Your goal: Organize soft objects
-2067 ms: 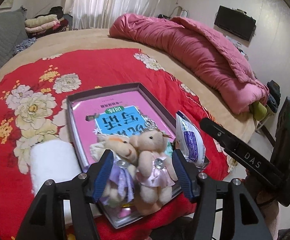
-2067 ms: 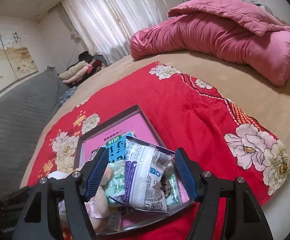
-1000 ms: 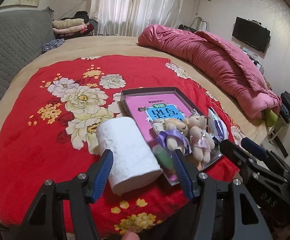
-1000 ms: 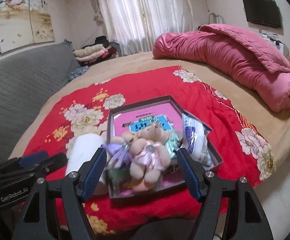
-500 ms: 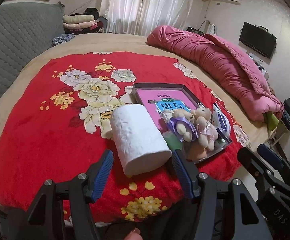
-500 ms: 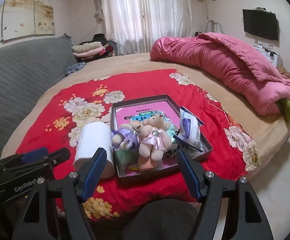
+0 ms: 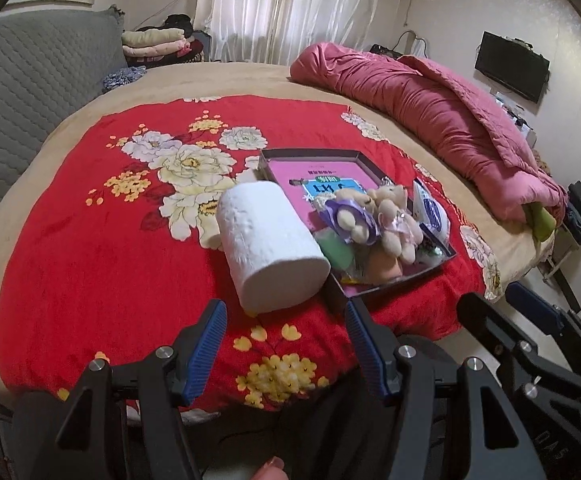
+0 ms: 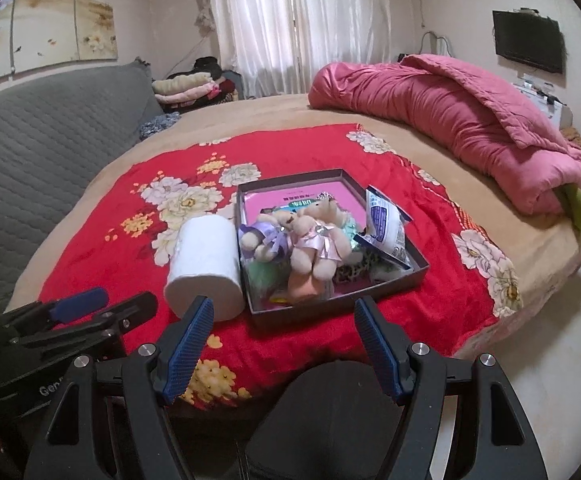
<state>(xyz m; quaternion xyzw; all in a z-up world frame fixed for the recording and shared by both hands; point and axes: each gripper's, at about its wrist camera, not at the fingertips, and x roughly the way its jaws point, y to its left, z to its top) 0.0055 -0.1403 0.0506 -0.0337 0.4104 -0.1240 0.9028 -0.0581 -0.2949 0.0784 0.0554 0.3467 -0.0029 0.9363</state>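
Note:
A dark tray [image 7: 310, 155] [image 8: 414, 276] lies on the red flowered blanket [image 7: 90, 240] [image 8: 102, 264]. In it are a pink book [image 7: 318, 176], two small teddy bears [image 7: 374, 216] [image 8: 302, 240], a white-and-blue packet [image 7: 432, 212] [image 8: 386, 226] and small soft items. A white paper roll [image 7: 268, 240] [image 8: 206, 264] lies on the blanket against the tray's left side. My left gripper [image 7: 286, 344] is open and empty, held back over the bed's near edge. My right gripper [image 8: 286, 344] is open and empty, also pulled back from the tray.
A rolled pink quilt [image 7: 430, 108] [image 8: 450, 120] lies at the far right of the bed. A grey quilted headboard [image 8: 42, 128] is at the left. Folded clothes [image 7: 154, 40] are stacked by the curtains. A TV [image 8: 528, 42] hangs on the right wall.
Both grippers have drawn back from the tray toward the bed's near edge, open and empty throughout. The bears, packet and roll stay where they lie.

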